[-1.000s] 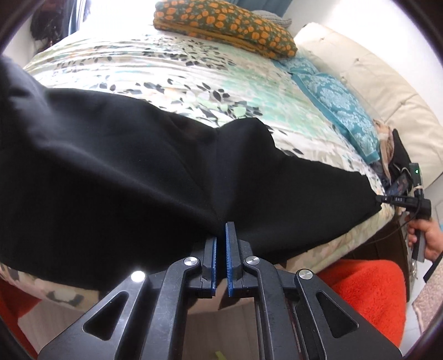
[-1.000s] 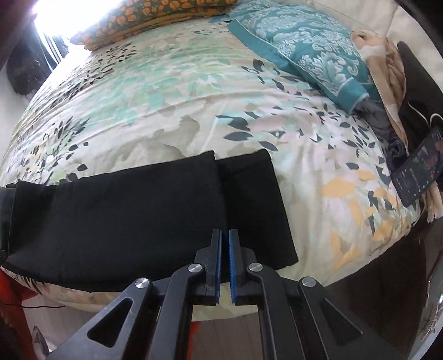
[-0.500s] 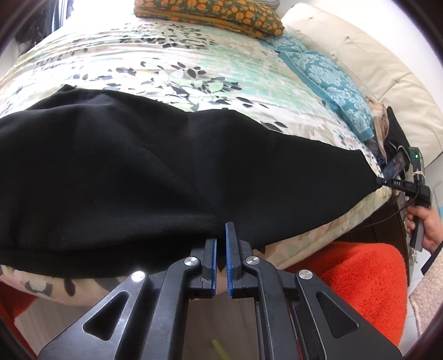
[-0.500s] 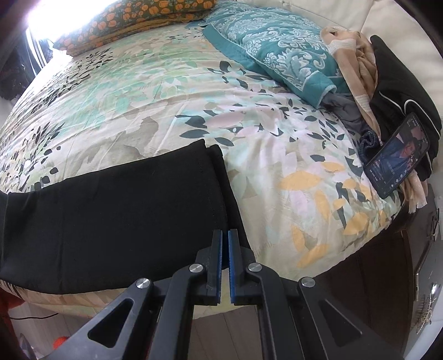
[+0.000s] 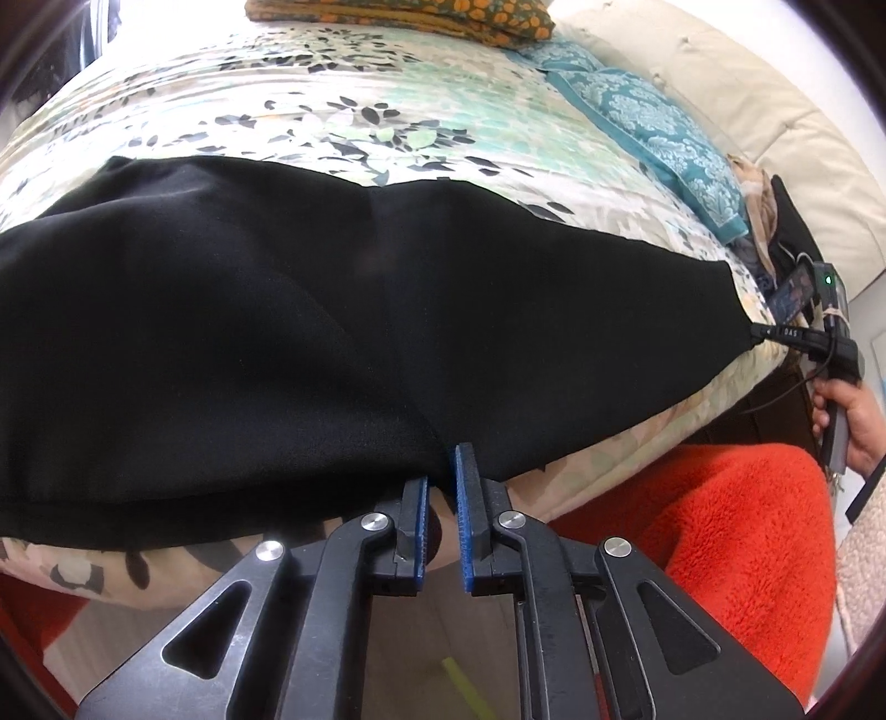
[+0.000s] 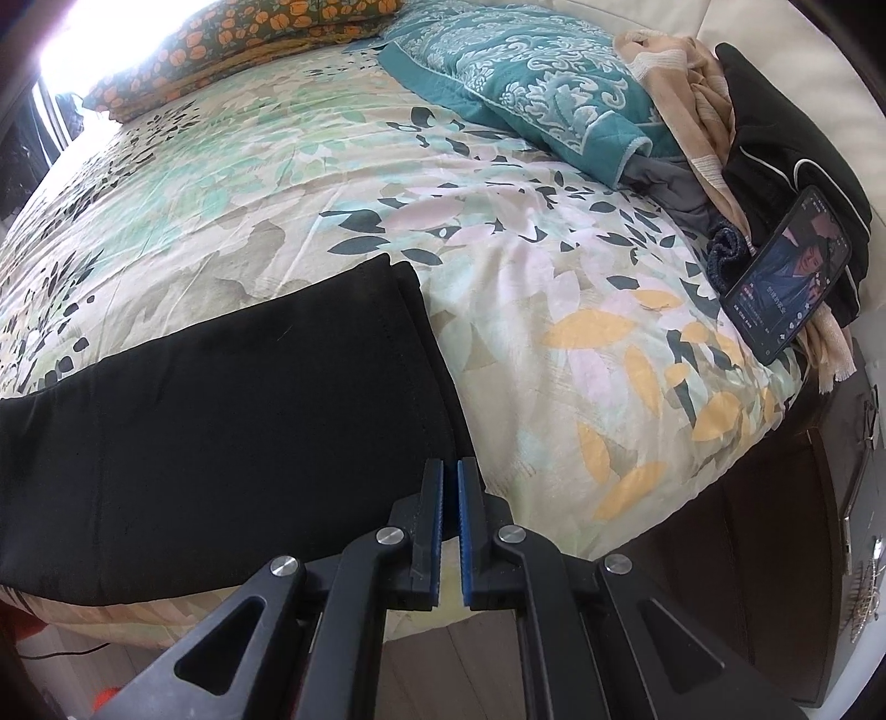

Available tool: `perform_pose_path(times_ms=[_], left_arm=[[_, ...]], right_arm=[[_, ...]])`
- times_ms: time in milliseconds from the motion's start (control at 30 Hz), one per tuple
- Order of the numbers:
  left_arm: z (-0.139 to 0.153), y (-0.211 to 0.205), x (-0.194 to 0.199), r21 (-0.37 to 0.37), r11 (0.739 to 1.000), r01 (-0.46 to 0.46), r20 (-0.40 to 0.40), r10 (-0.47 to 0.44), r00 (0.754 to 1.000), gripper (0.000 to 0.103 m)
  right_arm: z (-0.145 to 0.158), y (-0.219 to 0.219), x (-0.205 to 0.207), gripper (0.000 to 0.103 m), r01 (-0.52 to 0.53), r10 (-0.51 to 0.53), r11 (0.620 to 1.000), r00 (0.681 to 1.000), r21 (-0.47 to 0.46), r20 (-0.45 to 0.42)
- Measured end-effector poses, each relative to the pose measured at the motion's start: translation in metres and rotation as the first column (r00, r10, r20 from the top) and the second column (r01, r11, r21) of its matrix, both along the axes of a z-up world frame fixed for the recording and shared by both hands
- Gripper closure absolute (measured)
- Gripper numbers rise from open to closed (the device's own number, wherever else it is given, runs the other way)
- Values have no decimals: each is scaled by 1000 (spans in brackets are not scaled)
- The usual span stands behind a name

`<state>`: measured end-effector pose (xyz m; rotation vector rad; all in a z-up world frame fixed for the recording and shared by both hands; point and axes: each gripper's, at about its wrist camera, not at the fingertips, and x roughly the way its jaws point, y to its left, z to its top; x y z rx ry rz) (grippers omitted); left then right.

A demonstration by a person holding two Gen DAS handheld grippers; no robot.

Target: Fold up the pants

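The black pants lie flat along the near edge of the floral bed, folded lengthwise. My left gripper sits at their near edge; its jaws have parted a little, with the cloth edge still between the blue pads. In the right wrist view the leg hems lie stacked on the bed, and my right gripper is closed on the near hem corner. The right gripper also shows in the left wrist view, at the hem end.
A teal patterned pillow, an orange floral pillow, a pile of clothes and a phone leaning on it lie at the far right. An orange rug covers the floor beside the bed.
The lifted pants have been lowered flat onto the bed and pulled straight. My left gripper's jaws have opened slightly. The right gripper has stayed shut on the hem.
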<state>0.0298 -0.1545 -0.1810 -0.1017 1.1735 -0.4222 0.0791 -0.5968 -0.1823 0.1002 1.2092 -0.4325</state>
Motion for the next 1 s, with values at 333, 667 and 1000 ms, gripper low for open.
perform_pose_path(times_ms=[333, 667, 1000], left_arm=[[42, 136, -32, -33, 994, -100, 2, 100, 995, 47], [39, 415, -17, -199, 657, -727, -112, 722, 683, 36], [2, 451, -8, -129, 693, -710, -145, 695, 704, 38]], right_arm=[[58, 54, -10, 35, -24, 32, 997, 992, -70, 120], [40, 269, 1, 31, -275, 165, 897, 935, 347, 315], [-27, 338, 15, 31, -260, 166, 879, 953, 401, 255]])
